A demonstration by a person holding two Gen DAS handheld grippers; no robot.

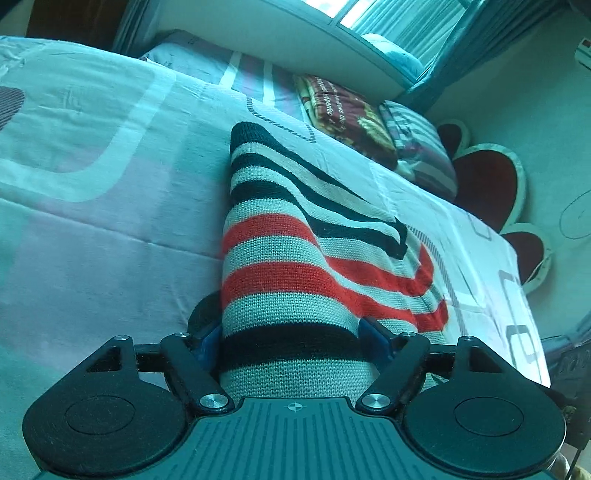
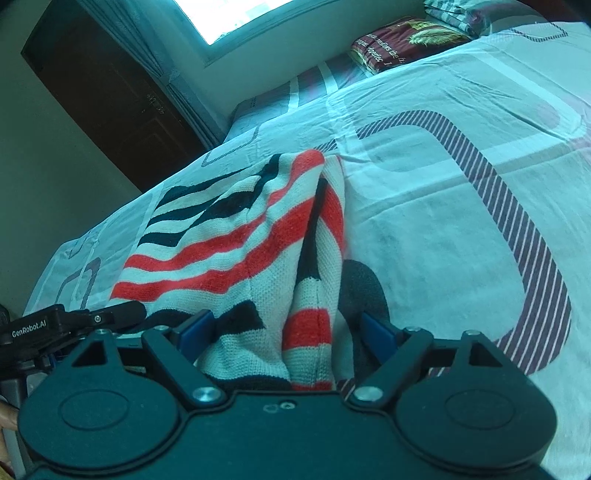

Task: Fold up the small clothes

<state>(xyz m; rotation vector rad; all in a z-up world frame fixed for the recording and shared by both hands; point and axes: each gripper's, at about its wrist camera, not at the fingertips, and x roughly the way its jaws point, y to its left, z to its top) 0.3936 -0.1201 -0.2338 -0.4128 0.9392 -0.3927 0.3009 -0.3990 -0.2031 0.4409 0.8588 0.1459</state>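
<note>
A knitted garment (image 1: pixel 295 258) with white, black and red stripes lies on the bed sheet (image 1: pixel 92 258). Its far end rests flat and its near end rises in a thick roll. My left gripper (image 1: pixel 291 326) has that roll between its jaws, and the blue pads (image 1: pixel 207 341) touch the knit on both sides. In the right wrist view the same garment (image 2: pixel 229 236) bunches into folds between the jaws of my right gripper (image 2: pixel 284 317). They stand wide, with a gap between the knit and the right-hand pad (image 2: pixel 378 332). The left gripper's black housing (image 2: pixel 55 325) shows at the lower left.
A folded dark red blanket (image 1: pixel 347 114) and a striped pillow (image 1: pixel 417 147) lie at the head of the bed, beside red heart-shaped cushions (image 1: pixel 487 184). Behind are a window (image 2: pixel 236 18), curtains and a dark door (image 2: pixel 110 92). The patterned sheet (image 2: pixel 461 221) spreads wide to the right.
</note>
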